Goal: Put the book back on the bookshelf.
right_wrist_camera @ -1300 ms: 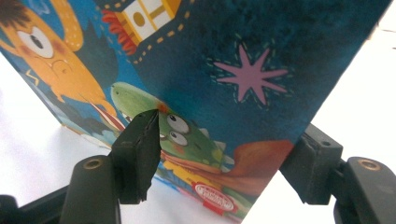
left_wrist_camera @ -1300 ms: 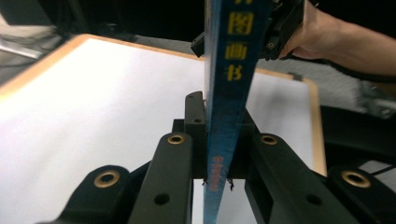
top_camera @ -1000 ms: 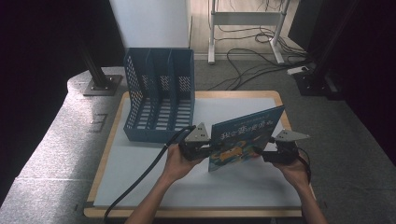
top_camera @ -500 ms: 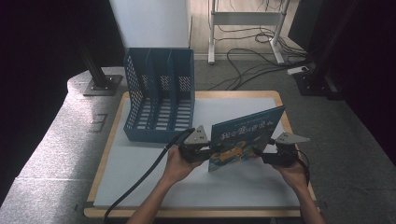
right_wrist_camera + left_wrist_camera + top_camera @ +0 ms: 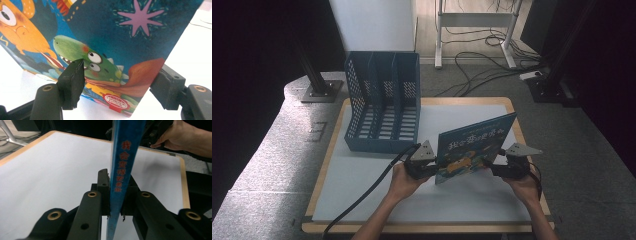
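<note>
Picture book [image 5: 474, 148] stands on edge above the near-right part of the worktop [image 5: 362, 175], spine toward the left. Left tool [image 5: 428, 168] is clamped on the spine end, jaws tight either side (keeps it upright). Right tool [image 5: 495, 167] sits at the opposite end, jaws wide, cover between them, apparently only steadying. Blue file rack [image 5: 382, 102] waits far left, slots open, probably the destination.

The high view is dim and slightly soft, its surroundings falling to near black, while the white bench [image 5: 377, 170] stands as the brightest area. The blue file rack [image 5: 382, 107] casts a faint shadow on it. In the left gripper view the bench glares pale, with a soft shadow beside the book [image 5: 123, 165]. The right gripper view is bright; the cover [image 5: 112, 37] is sharp, and the bench behind is overexposed.
</note>
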The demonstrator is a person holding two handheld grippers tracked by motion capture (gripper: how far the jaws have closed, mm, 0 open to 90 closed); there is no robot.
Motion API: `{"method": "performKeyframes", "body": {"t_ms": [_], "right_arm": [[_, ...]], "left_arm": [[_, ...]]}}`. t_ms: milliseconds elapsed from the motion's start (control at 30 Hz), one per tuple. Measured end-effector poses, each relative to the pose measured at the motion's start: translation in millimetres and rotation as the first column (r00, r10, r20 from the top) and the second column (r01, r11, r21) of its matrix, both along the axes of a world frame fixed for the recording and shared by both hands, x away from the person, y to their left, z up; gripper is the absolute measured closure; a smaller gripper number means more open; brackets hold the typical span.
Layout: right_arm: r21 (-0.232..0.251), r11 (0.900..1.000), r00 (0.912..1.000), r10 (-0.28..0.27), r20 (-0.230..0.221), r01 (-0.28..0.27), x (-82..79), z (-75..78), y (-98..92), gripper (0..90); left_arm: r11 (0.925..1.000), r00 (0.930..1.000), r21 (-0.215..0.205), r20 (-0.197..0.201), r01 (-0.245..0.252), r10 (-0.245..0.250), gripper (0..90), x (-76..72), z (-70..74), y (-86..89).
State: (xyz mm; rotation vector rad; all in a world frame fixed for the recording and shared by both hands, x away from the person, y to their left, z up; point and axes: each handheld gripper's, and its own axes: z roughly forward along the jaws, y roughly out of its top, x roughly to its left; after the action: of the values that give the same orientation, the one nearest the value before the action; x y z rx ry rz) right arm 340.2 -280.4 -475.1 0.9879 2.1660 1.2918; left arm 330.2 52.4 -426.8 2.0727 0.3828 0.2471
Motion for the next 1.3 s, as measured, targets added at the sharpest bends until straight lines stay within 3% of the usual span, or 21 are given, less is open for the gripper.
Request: {"method": "performKeyframes", "body": {"t_ms": [100, 267, 1300], "right_arm": [[-0.01, 1.0, 0.9999, 0.003, 0.013, -0.003, 0.3, 0.2, 1.2, 31.4], [-0.021, 1.0, 0.999, -0.001, 0.045, 0.002, -0.1, 1.9, 4.9, 31.5], [0.004, 0.995, 0.9931, 0.097, 0.065, -0.098, 28.6, 29.2, 58.6, 31.4]], "left_arm": [[0.9999, 0.9999, 0.007, 0.011, -0.008, 0.008, 82.2, -3.0, 0.3, -0.6], [0.9998, 0.9998, -0.013, -0.009, -0.018, 0.018, 82.1, -0.2, -0.4, 4.4], [0.993, 0.9933, -0.042, 0.031, -0.11, 0.112, 82.3, -7.0, 32.5, 57.8]]}}
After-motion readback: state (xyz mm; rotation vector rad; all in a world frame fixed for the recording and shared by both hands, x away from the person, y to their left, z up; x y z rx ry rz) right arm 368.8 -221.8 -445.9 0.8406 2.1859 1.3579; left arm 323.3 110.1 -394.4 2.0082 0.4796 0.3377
